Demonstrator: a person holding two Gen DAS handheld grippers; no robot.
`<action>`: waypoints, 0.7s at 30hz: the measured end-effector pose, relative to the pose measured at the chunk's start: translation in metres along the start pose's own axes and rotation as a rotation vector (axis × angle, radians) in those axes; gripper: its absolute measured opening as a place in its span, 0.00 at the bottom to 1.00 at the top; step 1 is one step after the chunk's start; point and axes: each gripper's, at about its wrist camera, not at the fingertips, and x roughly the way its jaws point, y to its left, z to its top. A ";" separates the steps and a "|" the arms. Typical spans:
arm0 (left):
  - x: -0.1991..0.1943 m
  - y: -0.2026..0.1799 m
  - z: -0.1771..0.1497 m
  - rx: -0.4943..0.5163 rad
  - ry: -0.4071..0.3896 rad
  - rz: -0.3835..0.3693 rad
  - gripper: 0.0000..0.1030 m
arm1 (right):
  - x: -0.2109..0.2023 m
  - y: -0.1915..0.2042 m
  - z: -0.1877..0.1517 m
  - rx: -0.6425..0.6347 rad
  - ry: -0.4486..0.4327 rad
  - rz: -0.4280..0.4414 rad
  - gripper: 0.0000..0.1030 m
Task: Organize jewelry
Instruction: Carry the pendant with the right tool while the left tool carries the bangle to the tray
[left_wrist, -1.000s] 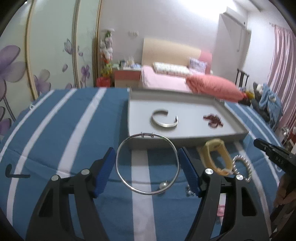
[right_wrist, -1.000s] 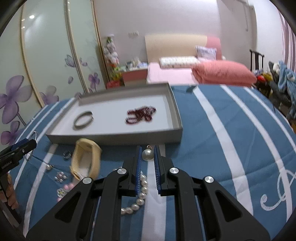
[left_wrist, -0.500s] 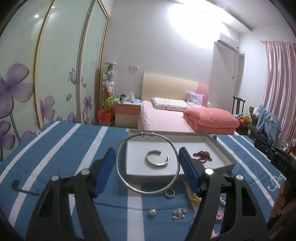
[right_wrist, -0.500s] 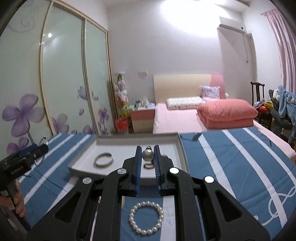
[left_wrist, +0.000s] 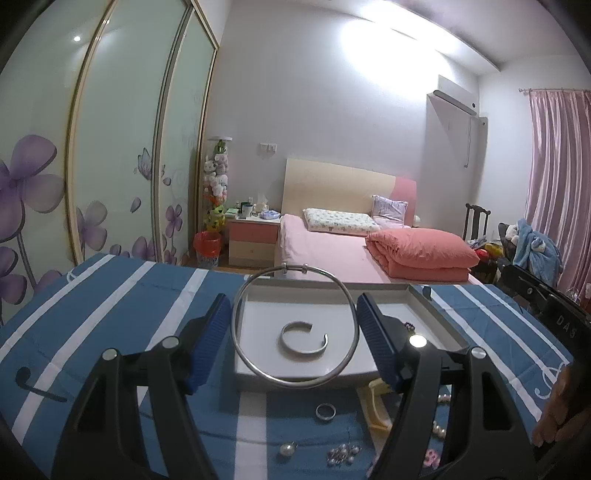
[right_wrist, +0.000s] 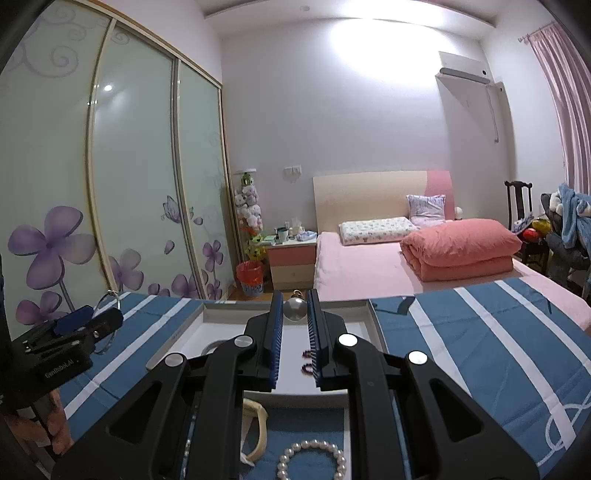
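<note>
My left gripper (left_wrist: 294, 325) is shut on a large silver bangle (left_wrist: 295, 384), held between its blue pads (left_wrist: 208, 336) above the near edge of the grey tray (left_wrist: 258, 380). A silver cuff bracelet (left_wrist: 303, 340) and dark red beads (left_wrist: 408, 325) lie in the tray. My right gripper (right_wrist: 295, 310) is shut on a silver pearl pendant (right_wrist: 294, 309), held over the tray (right_wrist: 177, 343). The left gripper with the bangle (right_wrist: 109, 325) shows at the left of the right wrist view.
On the blue striped cloth (left_wrist: 110, 314) before the tray lie a small silver ring (left_wrist: 325, 411), a pearl earring (left_wrist: 286, 449), a bead cluster (left_wrist: 341, 453), a yellow bangle (right_wrist: 258, 432) and a white pearl bracelet (right_wrist: 312, 459). A pink bed (left_wrist: 332, 251) stands beyond.
Both grippers have risen off the cloth with their pieces and now hover at the tray. The views tilted up from the tabletop to show the room.
</note>
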 end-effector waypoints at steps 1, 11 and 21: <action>0.001 -0.002 0.000 0.002 -0.004 0.000 0.67 | 0.000 0.001 0.001 -0.002 -0.006 0.000 0.14; 0.039 -0.016 0.009 0.023 0.016 0.001 0.67 | 0.034 0.003 0.006 -0.024 0.021 -0.014 0.14; 0.090 -0.016 0.002 -0.003 0.097 0.005 0.67 | 0.078 -0.001 -0.006 -0.008 0.110 -0.029 0.14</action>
